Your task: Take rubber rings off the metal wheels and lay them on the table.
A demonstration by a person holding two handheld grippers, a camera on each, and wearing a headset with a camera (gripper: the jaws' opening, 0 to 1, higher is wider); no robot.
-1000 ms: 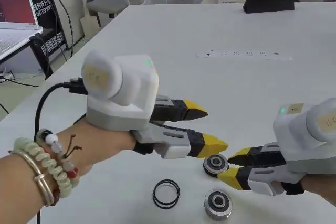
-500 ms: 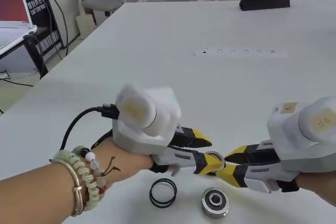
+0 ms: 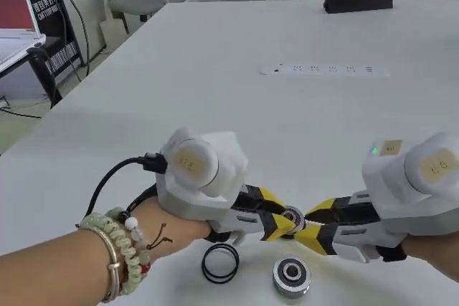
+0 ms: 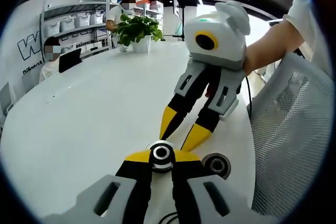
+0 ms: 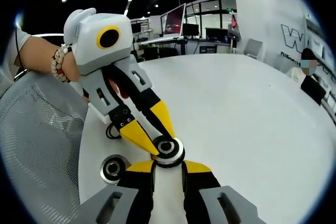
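White table point(image 3: 215, 105), and you're working at its near edge. Your left gripper point(image 3: 281, 214) comes in from the left and is clamped on one metal wheel point(image 3: 292, 216). Its own view has the wheel's face seated between both yellow tips. Your right gripper point(image 3: 308, 223) meets it nose to nose, jaws a little apart, tips against the same wheel's rim; can't tell if they actually bite. A second wheel point(image 3: 291, 275) lies flat on the table just below the grippers, nothing touching it. Two black rubber rings point(image 3: 220, 263), overlapping, lie on the table left of that wheel, under your left gripper. Whether the held wheel has a ring on it is too small to tell. Judgement: the wheel is stiff, smooth metal, heavy for its size and likely to slip or spin, so clamp it firmly across the body. A ring is light, soft and stretchy; pinch one short bit at the rim's edge and roll it off sideways.
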